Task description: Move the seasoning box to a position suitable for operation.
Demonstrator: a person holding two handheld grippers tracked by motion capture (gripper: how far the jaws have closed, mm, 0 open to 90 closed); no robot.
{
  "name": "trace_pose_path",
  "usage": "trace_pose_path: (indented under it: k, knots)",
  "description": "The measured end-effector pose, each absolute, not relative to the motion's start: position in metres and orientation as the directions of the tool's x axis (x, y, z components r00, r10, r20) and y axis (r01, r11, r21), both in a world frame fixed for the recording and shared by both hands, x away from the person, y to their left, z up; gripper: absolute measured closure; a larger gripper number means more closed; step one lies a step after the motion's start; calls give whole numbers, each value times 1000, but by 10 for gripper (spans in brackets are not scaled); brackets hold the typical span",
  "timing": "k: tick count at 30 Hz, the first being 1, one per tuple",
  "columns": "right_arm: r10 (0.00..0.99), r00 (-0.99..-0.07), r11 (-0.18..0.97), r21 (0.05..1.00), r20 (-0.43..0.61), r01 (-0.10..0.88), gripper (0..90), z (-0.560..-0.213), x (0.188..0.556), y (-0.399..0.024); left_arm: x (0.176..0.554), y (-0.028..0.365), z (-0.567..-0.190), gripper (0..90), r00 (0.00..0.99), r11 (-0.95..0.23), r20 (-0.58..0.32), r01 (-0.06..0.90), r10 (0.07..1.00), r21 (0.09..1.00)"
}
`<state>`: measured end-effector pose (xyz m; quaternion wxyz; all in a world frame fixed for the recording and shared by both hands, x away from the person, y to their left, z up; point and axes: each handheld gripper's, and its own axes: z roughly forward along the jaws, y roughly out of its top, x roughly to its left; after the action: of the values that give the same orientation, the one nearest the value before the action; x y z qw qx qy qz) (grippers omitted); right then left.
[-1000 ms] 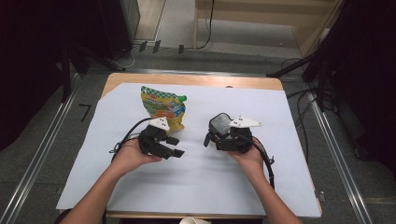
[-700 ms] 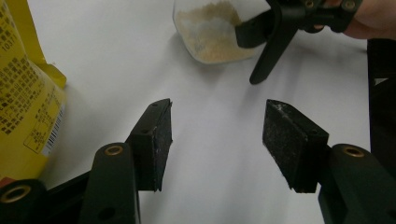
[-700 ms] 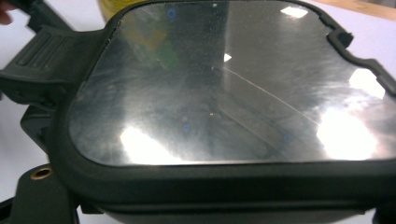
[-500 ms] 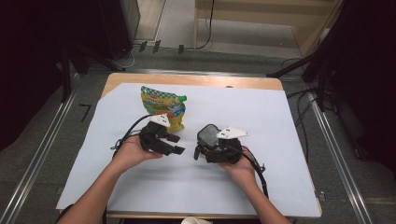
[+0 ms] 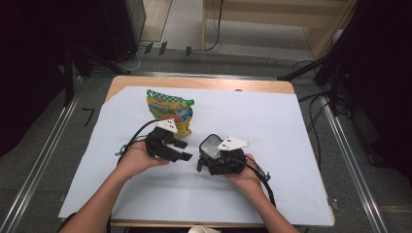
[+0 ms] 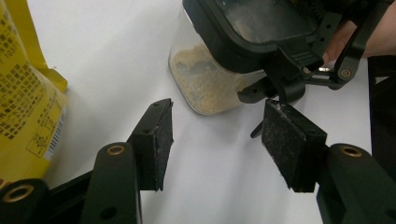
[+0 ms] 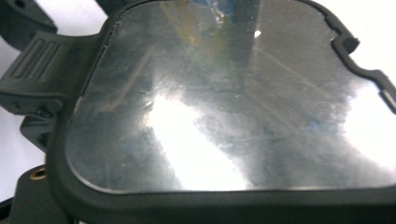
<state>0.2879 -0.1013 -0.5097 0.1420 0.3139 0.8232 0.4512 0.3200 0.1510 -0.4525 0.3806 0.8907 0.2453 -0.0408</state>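
A clear container [image 5: 210, 144] with a black latch lid holds tan crumbs [image 6: 205, 86]. My right gripper [image 5: 209, 156] is shut on it and holds it tilted just above the white sheet. In the right gripper view the lid's glossy pane [image 7: 224, 102] is very close. My left gripper [image 5: 183, 150] is open with nothing between its jaws. It points at the container's base, a short gap away; in the left gripper view its pads [image 6: 156, 140] stand wide apart. A yellow snack bag [image 5: 170, 110] lies behind the left gripper.
A white sheet [image 5: 282, 145] covers the wooden table [image 5: 199, 82]. Metal rails and cables run on the floor to both sides. Open room lies on the sheet to the right and in front of the hands.
My right gripper has carried the container leftward and a little down, close to the left gripper's jaws. The left gripper and the bag have stayed put.
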Motion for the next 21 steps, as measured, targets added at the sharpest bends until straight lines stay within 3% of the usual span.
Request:
trace_pose_path:
  k: [8,16,21]
  knots:
    - [637,-766,397,815,87,422,143,-504,286,-108,321,151,-454,547,881,-580,-273,462,387,671]
    - [642,-751,379,789,151,483,152,-487,271,-130,324,150,-458,559,876,-562,-313,478,368,675]
    - [632,-760,401,775,152,489,225,-482,259,-146,326,151,-458,613,879,-567,-298,469,371,678]
